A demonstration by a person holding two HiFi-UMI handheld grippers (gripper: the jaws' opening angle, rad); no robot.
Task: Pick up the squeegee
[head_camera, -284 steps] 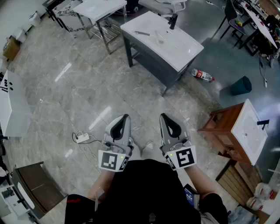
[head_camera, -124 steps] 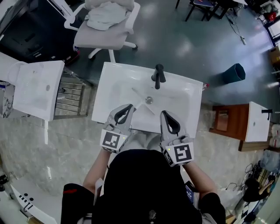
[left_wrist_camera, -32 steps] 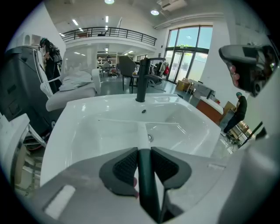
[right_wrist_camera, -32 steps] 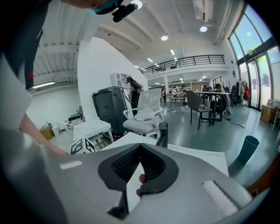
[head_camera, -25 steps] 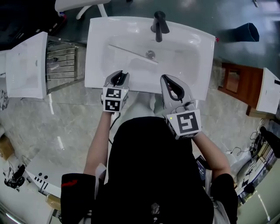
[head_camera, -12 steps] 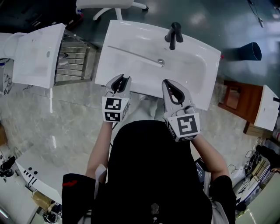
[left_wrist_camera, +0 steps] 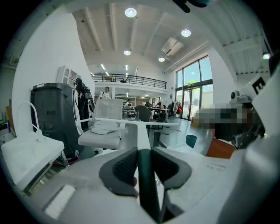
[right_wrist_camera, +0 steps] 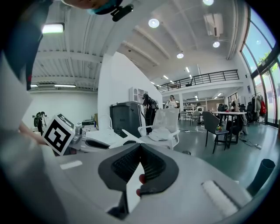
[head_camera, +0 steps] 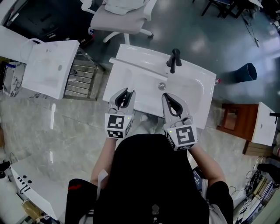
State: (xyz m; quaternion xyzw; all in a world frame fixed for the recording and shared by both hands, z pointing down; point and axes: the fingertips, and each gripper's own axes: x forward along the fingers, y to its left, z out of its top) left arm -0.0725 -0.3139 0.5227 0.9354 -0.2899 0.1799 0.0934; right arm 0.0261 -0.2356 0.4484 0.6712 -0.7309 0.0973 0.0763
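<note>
The squeegee (head_camera: 138, 70) shows as a thin pale bar held over the white sink (head_camera: 199, 100), left of the black faucet (head_camera: 174, 59). My left gripper (head_camera: 126, 92) is shut on its handle. In the left gripper view the squeegee (left_wrist_camera: 142, 133) runs straight out from the left gripper (left_wrist_camera: 142, 151) as a T, with a dark strip of it between the pads. My right gripper (head_camera: 167, 95) hangs beside it over the sink's front, near the drain (head_camera: 162, 86). In the right gripper view, the right gripper (right_wrist_camera: 140, 146) is shut with nothing in it.
A white office chair (head_camera: 127, 13) stands behind the sink. A second white basin (head_camera: 50, 68) and a metal rack (head_camera: 83, 76) are at the left. A dark bin (head_camera: 245, 72) and a wooden cabinet (head_camera: 229, 120) with another basin (head_camera: 262, 124) are at the right.
Both grippers have risen over the sink's front, the left one more, with the squeegee still in it. The head view has shifted, so the sink sits lower in the picture.
</note>
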